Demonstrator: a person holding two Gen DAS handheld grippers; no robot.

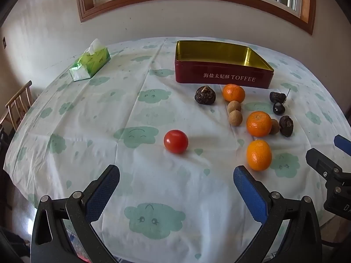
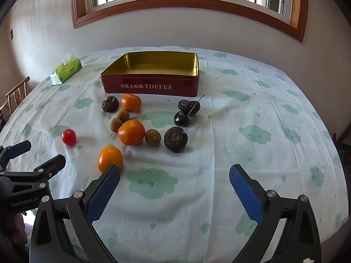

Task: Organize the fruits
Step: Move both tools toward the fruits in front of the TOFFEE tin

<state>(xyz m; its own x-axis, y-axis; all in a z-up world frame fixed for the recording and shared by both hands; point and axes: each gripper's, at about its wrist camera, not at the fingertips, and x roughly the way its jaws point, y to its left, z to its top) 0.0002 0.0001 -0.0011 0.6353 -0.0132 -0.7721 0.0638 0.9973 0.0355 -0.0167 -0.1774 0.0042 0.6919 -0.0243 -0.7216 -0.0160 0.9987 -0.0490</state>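
Right wrist view, nearest orange (image 2: 109, 157) partly behind right tongs (image 2: 174, 178), spread

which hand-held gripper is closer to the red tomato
Left. The left hand-held gripper is open right in front of the tomato; the right hand-held gripper sits farther off, past the nearest orange.

We face a plain white wall (image 1: 54, 22) with a wood-framed window (image 2: 188, 2), barred, daylight pouring through. A pale cloth printed with green clouds (image 1: 151, 219) covers the tabletop (image 2: 263, 114). At the left edge we see a wooden chair (image 1: 18, 105).
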